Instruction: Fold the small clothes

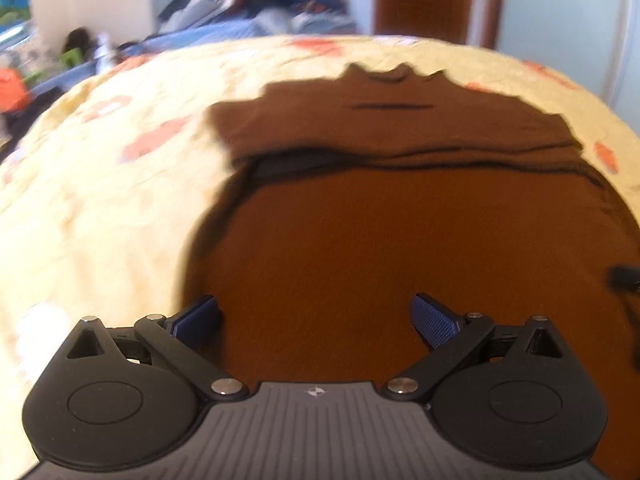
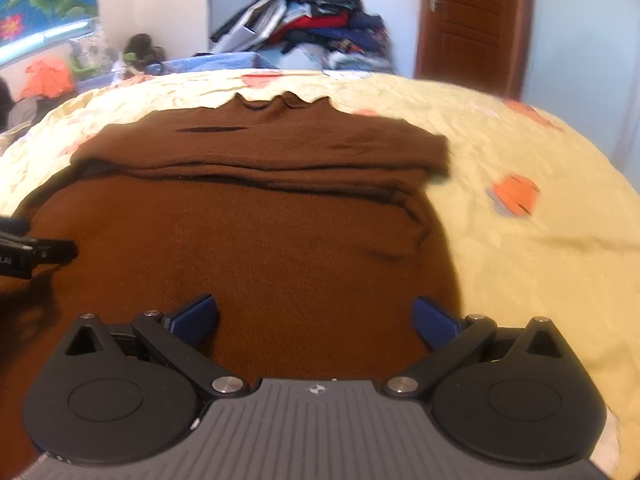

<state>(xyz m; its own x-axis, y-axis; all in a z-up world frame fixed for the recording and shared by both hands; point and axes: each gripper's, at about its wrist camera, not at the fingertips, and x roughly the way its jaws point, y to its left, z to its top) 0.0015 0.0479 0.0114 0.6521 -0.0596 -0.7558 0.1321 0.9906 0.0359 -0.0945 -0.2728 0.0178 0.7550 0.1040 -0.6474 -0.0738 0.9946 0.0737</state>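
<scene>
A brown knit sweater lies flat on the yellow bedspread, collar at the far end, with its sleeves folded across the chest as a band. My left gripper is open and empty, just above the sweater's near left part. In the right wrist view the sweater fills the middle, its sleeve band across it. My right gripper is open and empty over the sweater's near right part. The left gripper shows at the left edge there.
The bedspread has orange flower prints and extends right of the sweater. A pile of clothes sits beyond the bed's far edge. A brown door stands at the back right. Clutter lies at the far left.
</scene>
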